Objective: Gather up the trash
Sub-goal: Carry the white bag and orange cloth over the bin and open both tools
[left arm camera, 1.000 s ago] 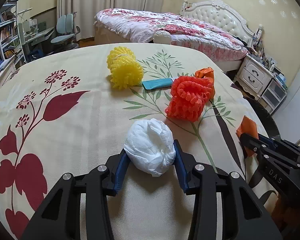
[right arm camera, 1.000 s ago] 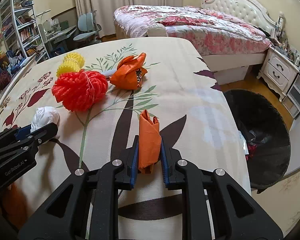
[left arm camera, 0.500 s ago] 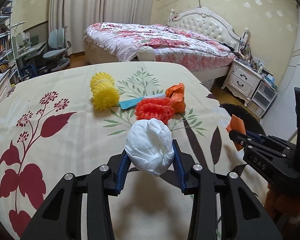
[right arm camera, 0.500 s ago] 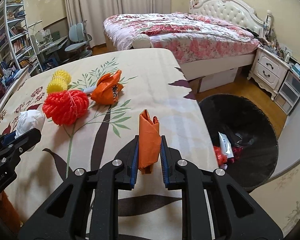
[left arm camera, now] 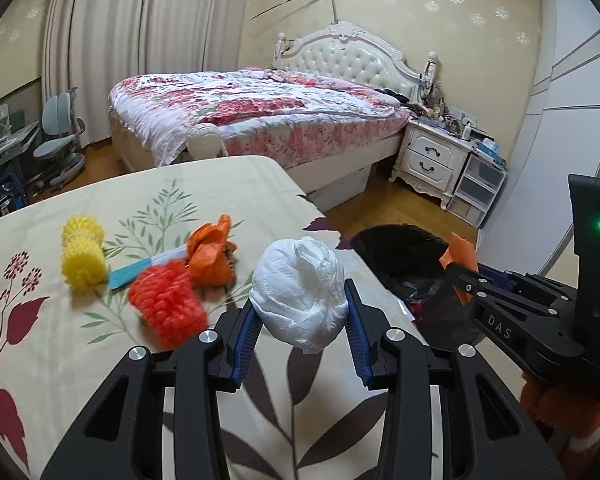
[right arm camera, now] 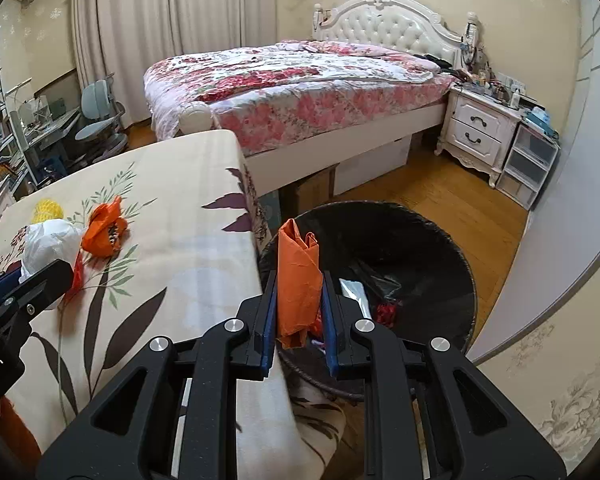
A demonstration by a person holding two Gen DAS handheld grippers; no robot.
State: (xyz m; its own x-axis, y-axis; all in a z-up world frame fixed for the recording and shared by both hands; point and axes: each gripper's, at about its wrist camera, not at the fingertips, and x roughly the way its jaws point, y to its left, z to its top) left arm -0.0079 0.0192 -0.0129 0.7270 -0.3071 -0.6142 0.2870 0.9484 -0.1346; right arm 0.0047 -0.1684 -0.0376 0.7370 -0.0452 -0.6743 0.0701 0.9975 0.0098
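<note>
Orange wrapper (right arm camera: 298,280), clenched in the right gripper (right arm camera: 299,316), now hangs over the black bin (right arm camera: 432,240) instead of the table, ready to drop, while the left gripper (left arm camera: 302,320) still grasps the white tissue wad (left arm camera: 300,292).

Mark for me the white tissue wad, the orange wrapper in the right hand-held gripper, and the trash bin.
white tissue wad (left arm camera: 302,292), left wrist view, middle of the crumpled ball.
orange wrapper (right arm camera: 298,280), right wrist view, middle of the folded sheet.
trash bin (right arm camera: 428,240), right wrist view, far inner wall of the black liner.
</note>
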